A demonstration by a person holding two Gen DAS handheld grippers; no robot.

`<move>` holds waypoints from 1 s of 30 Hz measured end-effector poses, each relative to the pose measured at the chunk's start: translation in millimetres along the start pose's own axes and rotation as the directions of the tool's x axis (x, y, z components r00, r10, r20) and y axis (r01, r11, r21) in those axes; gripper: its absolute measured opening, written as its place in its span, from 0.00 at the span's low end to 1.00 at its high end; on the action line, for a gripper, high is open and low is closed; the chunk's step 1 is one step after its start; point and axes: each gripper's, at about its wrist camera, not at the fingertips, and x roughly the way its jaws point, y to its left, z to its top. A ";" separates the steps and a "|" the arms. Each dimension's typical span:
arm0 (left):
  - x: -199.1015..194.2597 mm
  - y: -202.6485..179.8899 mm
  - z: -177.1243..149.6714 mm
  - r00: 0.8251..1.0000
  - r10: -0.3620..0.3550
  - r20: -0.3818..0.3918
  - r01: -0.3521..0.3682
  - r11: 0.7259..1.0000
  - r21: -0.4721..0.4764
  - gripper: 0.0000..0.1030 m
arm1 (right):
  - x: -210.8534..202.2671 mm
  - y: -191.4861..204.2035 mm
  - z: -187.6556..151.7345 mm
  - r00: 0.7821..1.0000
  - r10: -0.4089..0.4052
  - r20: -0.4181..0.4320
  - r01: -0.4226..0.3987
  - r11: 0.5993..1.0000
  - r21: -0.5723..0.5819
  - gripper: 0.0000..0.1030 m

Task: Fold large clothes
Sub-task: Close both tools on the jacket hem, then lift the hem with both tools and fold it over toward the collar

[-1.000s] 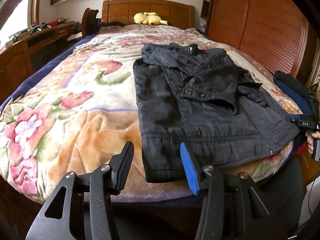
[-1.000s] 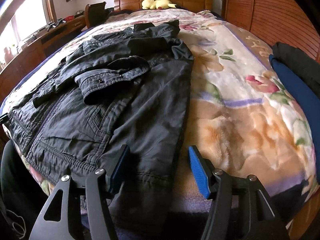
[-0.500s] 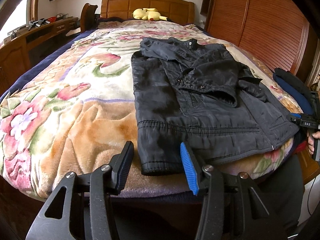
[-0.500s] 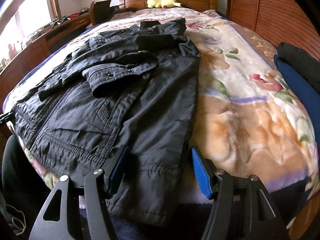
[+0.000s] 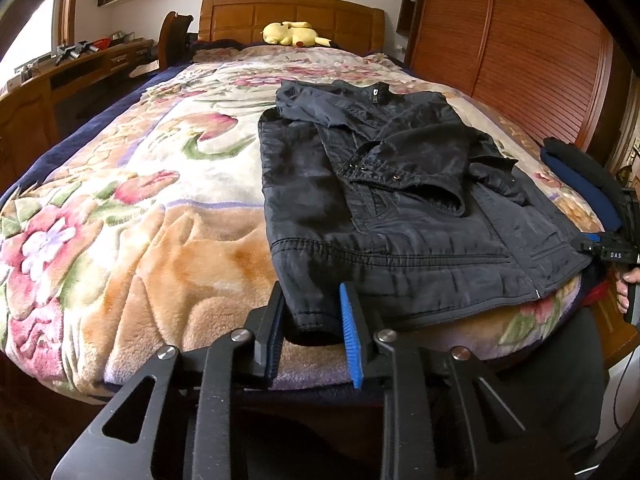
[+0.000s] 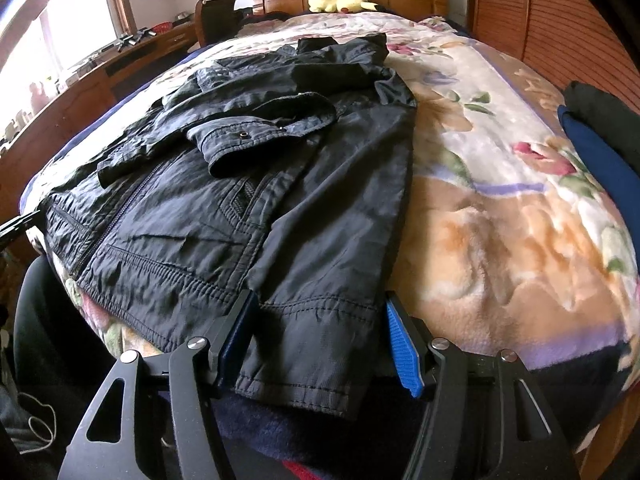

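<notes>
A black jacket (image 5: 400,208) lies flat on the floral blanket (image 5: 140,220), sleeves folded across its front, hem at the bed's near edge. It also shows in the right wrist view (image 6: 248,184). My left gripper (image 5: 314,328) is open, its fingers on either side of the hem's left corner. My right gripper (image 6: 320,344) is open, its fingers straddling the hem's right corner, which hangs over the bed edge. Neither gripper has closed on the cloth. The right gripper also shows at the right edge of the left wrist view (image 5: 608,252).
A yellow plush toy (image 5: 294,34) lies by the wooden headboard (image 5: 288,16). Folded dark and blue clothes (image 6: 600,144) are stacked at the bed's right side. A wooden desk (image 5: 60,80) runs along the left, a slatted wardrobe (image 5: 520,60) along the right.
Both grippers have moved forward to the bed edge. Their open fingers now straddle the jacket's two hem corners. The left jaws have narrowed somewhat.
</notes>
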 end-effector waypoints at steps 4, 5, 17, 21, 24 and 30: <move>-2.1 -0.7 1.0 1.000 0.005 0.006 -0.005 1.000 0.008 0.18 | -4.8 2.8 -1.8 0.999 0.018 0.030 -0.017 1.000 -0.018 0.28; -5.0 -1.7 2.5 1.000 0.007 0.018 -0.007 1.000 0.010 0.14 | -7.1 2.6 -1.7 0.999 0.033 0.042 -0.033 0.999 -0.012 0.23; -55.8 -34.5 43.0 0.984 -0.032 0.174 0.015 0.995 0.099 0.06 | -66.7 8.7 21.2 0.969 0.047 0.243 -0.045 0.999 -0.016 0.15; -71.7 -34.9 52.6 0.976 -0.042 0.216 0.021 0.995 0.101 0.06 | -88.3 13.3 26.6 0.956 0.048 0.288 -0.044 0.999 -0.021 0.14; -88.3 -35.2 59.2 0.966 -0.049 0.252 0.023 0.994 0.106 0.06 | -106.7 12.8 25.8 0.945 0.050 0.322 -0.045 0.999 -0.024 0.14; -114.3 -33.1 68.1 0.950 -0.063 0.306 0.030 0.993 0.110 0.06 | -139.2 9.7 20.2 0.928 0.066 0.366 -0.056 0.998 -0.036 0.13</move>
